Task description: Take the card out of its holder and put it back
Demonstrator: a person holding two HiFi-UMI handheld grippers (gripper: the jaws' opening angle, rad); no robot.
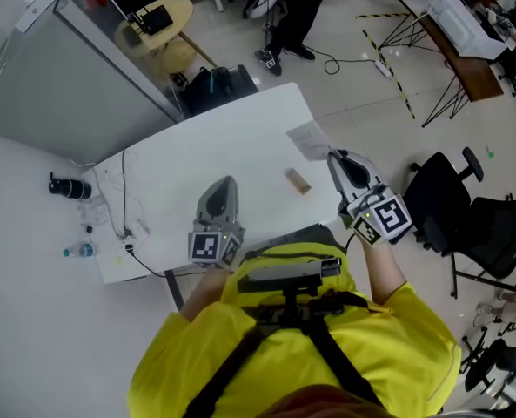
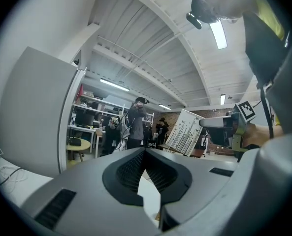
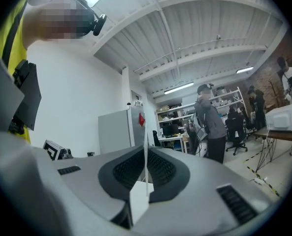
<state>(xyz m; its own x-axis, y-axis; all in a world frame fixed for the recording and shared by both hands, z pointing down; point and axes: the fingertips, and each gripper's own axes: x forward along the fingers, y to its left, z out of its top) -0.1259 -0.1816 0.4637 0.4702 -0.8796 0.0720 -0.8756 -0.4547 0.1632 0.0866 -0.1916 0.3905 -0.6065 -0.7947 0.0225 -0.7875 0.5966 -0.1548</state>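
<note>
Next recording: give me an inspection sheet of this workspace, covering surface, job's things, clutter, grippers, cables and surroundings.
Surface: white table, mostly bare.
Job's things: thin clear holder, pinched by one edge; small tan card, apparently the one it belongs to, lies flat on the table apart from it.
Clutter: small bottle and black cylinder beyond the table's left edge.
Grippers: left gripper shut, empty; right gripper shut on the holder.
Cables: thin cables over the table's left end.
Surroundings: office chair, standing person, round side table.
</note>
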